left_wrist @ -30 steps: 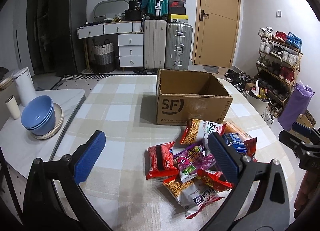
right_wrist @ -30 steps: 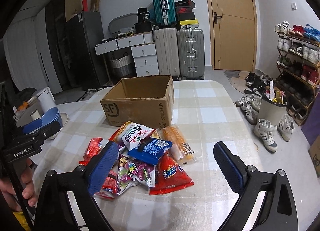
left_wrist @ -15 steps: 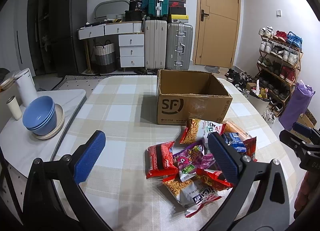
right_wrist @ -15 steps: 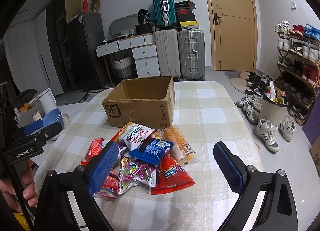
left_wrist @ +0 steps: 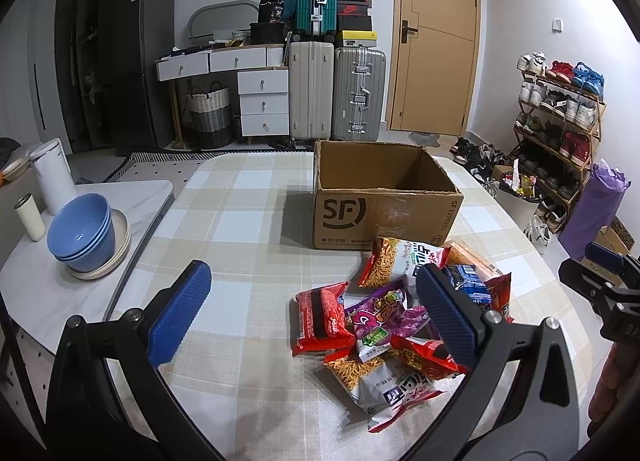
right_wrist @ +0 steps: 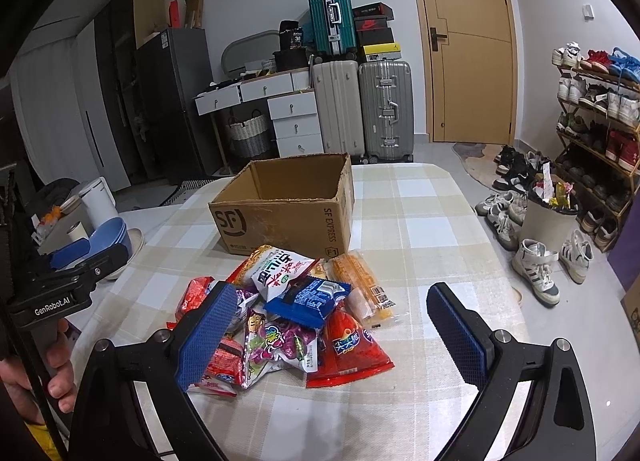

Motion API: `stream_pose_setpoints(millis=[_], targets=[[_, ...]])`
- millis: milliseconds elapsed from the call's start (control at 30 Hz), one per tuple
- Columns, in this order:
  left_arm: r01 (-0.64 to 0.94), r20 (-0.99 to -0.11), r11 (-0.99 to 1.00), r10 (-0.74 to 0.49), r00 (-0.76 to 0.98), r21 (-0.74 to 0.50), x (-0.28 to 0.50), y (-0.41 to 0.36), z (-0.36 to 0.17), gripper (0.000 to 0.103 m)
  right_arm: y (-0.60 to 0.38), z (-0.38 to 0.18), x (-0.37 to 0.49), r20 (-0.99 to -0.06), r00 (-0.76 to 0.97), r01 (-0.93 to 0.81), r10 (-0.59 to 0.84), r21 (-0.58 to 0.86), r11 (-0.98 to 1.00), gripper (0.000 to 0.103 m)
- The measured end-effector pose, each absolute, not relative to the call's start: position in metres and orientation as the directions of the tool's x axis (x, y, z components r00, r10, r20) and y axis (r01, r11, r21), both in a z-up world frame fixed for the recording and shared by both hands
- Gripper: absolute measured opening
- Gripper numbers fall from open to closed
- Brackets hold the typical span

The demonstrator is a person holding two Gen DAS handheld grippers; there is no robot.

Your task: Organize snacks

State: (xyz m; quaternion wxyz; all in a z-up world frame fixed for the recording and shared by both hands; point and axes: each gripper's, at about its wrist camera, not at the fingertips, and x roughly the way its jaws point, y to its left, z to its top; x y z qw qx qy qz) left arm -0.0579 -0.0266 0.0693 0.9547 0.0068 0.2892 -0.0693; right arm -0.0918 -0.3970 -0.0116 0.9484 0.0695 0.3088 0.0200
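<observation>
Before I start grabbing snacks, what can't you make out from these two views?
- Box floor: both views, hidden by its front wall, so contents unknown.
- Bottom packets of the snack pile: both views, covered by upper packets; count unclear.
- Packets behind the left gripper finger: left view.
- Packets behind the right gripper finger: right view.
- Small packet print: too small.

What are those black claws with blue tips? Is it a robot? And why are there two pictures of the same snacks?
Not a robot. A person holds two grabbing tools, each with a tiny camera looking along its fingers. One picture comes from the left gripper, the other from the right gripper, so you see the same table twice. Both grippers are open and hold nothing. On the checked tablecloth lies a pile of snack bags, and behind it stands an open cardboard box that looks empty. The snacks will probably go in there.
</observation>
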Motion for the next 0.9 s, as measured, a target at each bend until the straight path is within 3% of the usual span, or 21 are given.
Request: stream_pose_setpoints(millis=[900], targets=[[0.143,-0.586,0.988,-0.146,0.797,-0.051,-0.060,-0.024,0.061,0.102,-0.395,-0.026,-0.090,-0.607,0.786,-0.013,0.113,0.167,0.986,0.098]])
